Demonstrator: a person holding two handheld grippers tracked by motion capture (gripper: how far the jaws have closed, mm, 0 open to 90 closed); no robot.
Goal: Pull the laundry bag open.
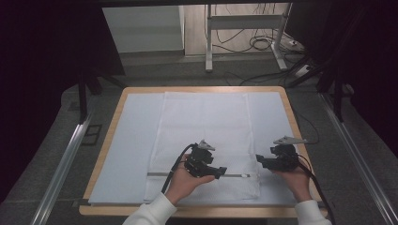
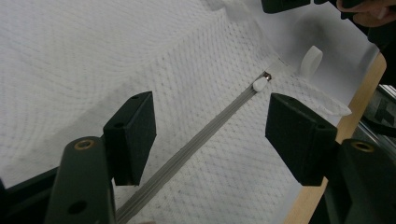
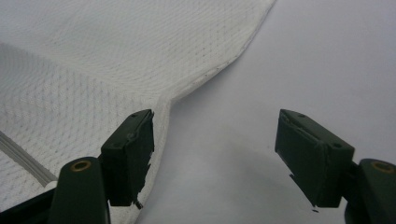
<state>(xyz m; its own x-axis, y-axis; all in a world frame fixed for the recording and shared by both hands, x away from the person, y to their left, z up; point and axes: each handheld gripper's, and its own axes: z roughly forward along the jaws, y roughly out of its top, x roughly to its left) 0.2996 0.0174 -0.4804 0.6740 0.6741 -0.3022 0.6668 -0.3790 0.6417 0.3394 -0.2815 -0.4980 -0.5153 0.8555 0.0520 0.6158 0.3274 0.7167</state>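
Observation:
A white mesh bag [image 1: 204,131] lies flat on a pale mat [image 1: 133,140] on the wooden table [image 1: 199,88]. A grey zipper [image 1: 157,174] crosses the bag near its front edge. My left gripper [image 1: 220,171] hovers just above that zipper, and in the left gripper view its jaws straddle the zipper [image 2: 205,135] without touching it, open [image 2: 210,100]. The white zipper pull [image 2: 259,84] lies ahead of the jaws, beside a white loop tab [image 2: 310,60]. My right gripper [image 1: 260,161] sits at the bag's right edge [image 3: 219,65], open [image 3: 215,116] over bare mat [image 3: 303,56], nothing between its pads.
The table's wooden edge [image 2: 364,93] runs close beyond the zipper's end. Metal rails [image 1: 65,159] flank the table on both sides. Behind the table stand a white desk frame [image 1: 209,42] and loose cables [image 1: 263,44] on the floor.

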